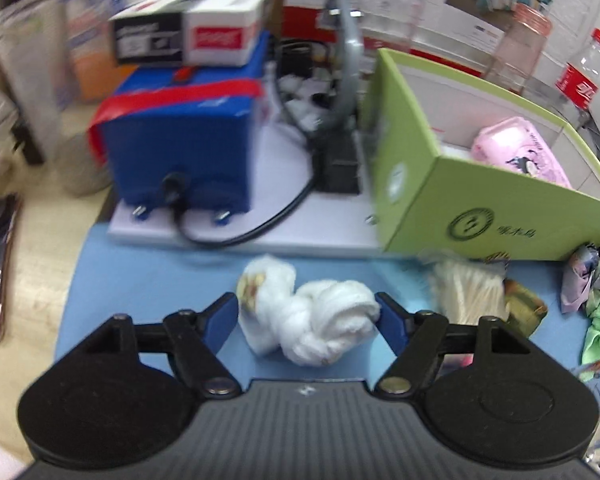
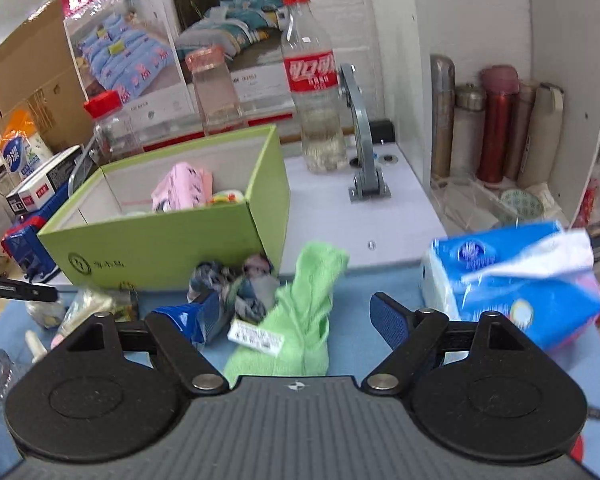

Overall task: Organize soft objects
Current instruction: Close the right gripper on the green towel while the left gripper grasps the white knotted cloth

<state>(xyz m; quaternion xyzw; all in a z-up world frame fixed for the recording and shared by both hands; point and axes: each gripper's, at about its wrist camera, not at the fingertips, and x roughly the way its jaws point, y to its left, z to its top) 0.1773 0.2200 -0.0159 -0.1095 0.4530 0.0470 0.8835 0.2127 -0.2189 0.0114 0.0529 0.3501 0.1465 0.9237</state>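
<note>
A knotted white cloth bundle (image 1: 306, 316) lies on the blue mat between the blue pads of my left gripper (image 1: 308, 314); the pads touch both its sides. An open green box (image 1: 472, 216) stands to the right, with a pink tissue pack (image 1: 516, 150) inside; the box also shows in the right wrist view (image 2: 172, 236). My right gripper (image 2: 296, 320) is open over a green towel (image 2: 300, 312) with a white tag. A patterned crumpled cloth (image 2: 236, 284) lies against the box. A blue tissue pack (image 2: 516, 280) sits to the right.
A blue machine (image 1: 180, 144) with a black cable stands on a white base behind the mat. A bag of cotton swabs (image 1: 468, 292) lies by the box. A cola bottle (image 2: 316, 92), jars and a grey bracket (image 2: 360, 136) stand behind. Flasks (image 2: 496, 124) fill a shelf at right.
</note>
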